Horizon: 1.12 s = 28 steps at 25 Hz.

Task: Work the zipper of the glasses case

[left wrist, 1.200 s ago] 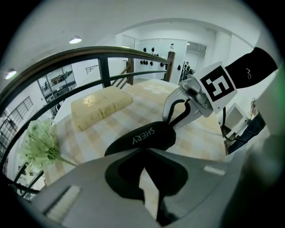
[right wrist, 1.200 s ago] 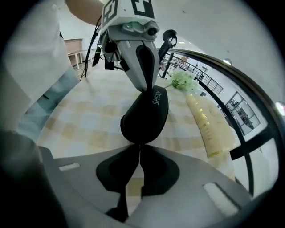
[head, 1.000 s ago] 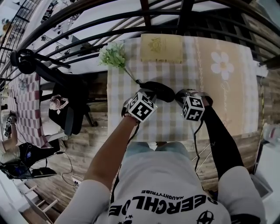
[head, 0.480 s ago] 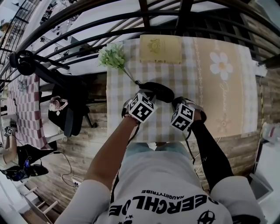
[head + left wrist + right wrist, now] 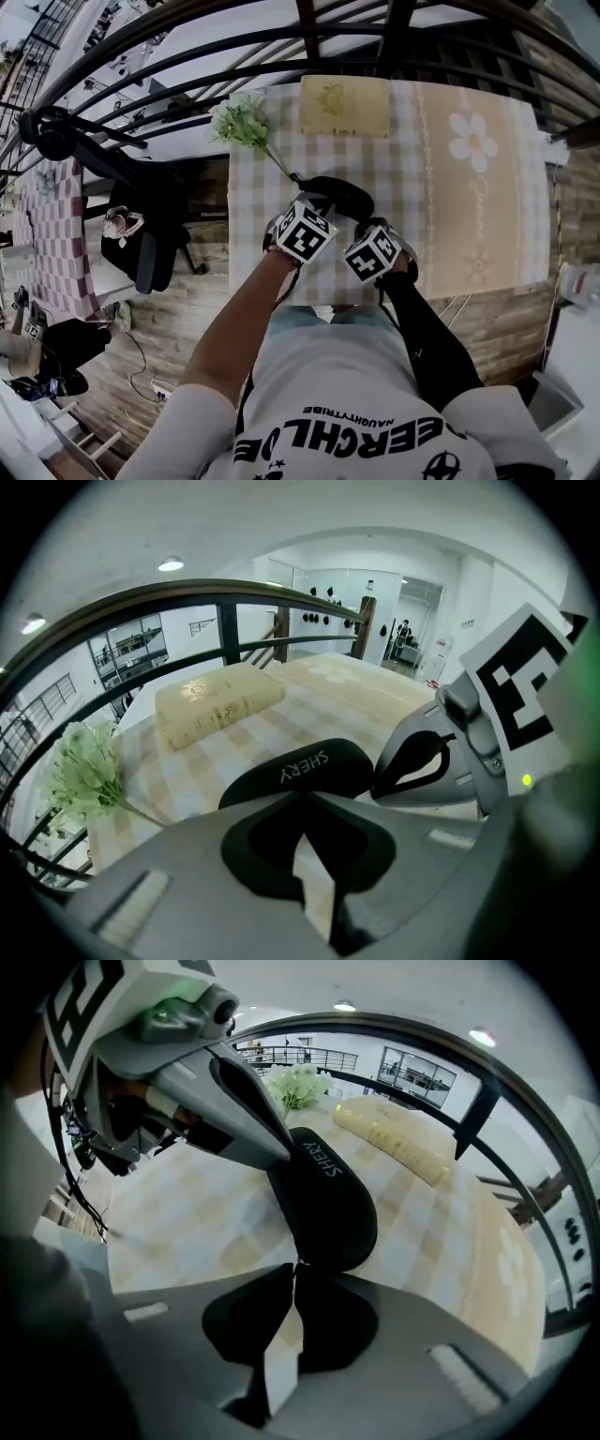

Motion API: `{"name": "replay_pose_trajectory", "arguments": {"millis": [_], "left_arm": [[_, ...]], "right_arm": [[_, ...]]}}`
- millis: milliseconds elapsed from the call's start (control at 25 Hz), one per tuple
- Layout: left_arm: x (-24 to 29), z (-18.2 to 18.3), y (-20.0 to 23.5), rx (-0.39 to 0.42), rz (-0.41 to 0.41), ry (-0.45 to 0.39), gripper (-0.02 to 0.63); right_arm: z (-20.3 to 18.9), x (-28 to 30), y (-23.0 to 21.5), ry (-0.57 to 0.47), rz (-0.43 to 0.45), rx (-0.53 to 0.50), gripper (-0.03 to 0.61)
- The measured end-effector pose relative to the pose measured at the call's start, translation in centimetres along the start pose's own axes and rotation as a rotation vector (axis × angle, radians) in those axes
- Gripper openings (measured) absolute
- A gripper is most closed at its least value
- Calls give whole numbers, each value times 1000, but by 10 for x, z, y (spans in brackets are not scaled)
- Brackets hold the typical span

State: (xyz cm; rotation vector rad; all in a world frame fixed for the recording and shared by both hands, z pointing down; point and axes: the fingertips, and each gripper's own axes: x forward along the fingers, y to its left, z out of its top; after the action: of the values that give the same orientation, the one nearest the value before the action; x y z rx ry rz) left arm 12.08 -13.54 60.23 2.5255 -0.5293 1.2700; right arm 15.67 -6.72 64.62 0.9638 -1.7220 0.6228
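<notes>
Bright, even indoor light fills all three views. It comes from ceiling lamps [image 5: 171, 564] that show as small blown-out spots. Shadows on the checked worktop [image 5: 258, 216] are faint and soft-edged. Strong fisheye distortion bows the railing [image 5: 228, 630] into arcs, and both gripper views fall off to black at the corners. The black glasses case [image 5: 328, 1204] keeps readable lettering but shows little surface detail. The closest foreground in the gripper views is blurred.

The person wears a white T-shirt [image 5: 361, 398] with black lettering and a long black sleeve [image 5: 424, 339] behind the right claw [image 5: 294, 1265], which, like the left claw [image 5: 306, 799], is grey with black pads and carries a black-and-white marker cube [image 5: 372, 255].
</notes>
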Motion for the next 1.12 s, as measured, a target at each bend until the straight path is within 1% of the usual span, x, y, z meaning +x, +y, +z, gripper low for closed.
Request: {"name": "replay_pose_trajectory", "arguments": {"millis": [80, 200, 280, 320, 360, 440, 640, 800, 920, 1120], "left_arm": [[-1, 1, 1, 3, 10, -18, 0], [-2, 3, -1, 31, 18, -48, 0], [-4, 2, -3, 38, 26, -54, 0], [-5, 2, -3, 34, 31, -60, 0], [-8, 3, -3, 30, 39, -70, 0], [-17, 6, -1, 24, 63, -105, 0], [-58, 33, 13, 22, 132, -245, 0], [-111, 59, 27, 28, 183, -379, 0], [-155, 73, 32, 39, 213, -479, 0], [-227, 90, 40, 56, 264, -632, 0]], "right_arm": [[1, -1, -1, -14, 6, 31, 41], [-3, -4, -5, -50, 8, 86, 60], [-5, -8, -9, -80, 0, 107, 131], [-5, -12, -12, -100, -9, 109, 154], [-4, -16, -14, -125, -19, 112, 168], [3, -27, -19, -192, -33, 131, 175], [38, -71, -33, -405, -88, 222, 181], [63, -119, -43, -558, -188, 271, 188], [78, -157, -43, -647, -238, 311, 187], [107, -220, -31, -803, -320, 318, 184]]}}
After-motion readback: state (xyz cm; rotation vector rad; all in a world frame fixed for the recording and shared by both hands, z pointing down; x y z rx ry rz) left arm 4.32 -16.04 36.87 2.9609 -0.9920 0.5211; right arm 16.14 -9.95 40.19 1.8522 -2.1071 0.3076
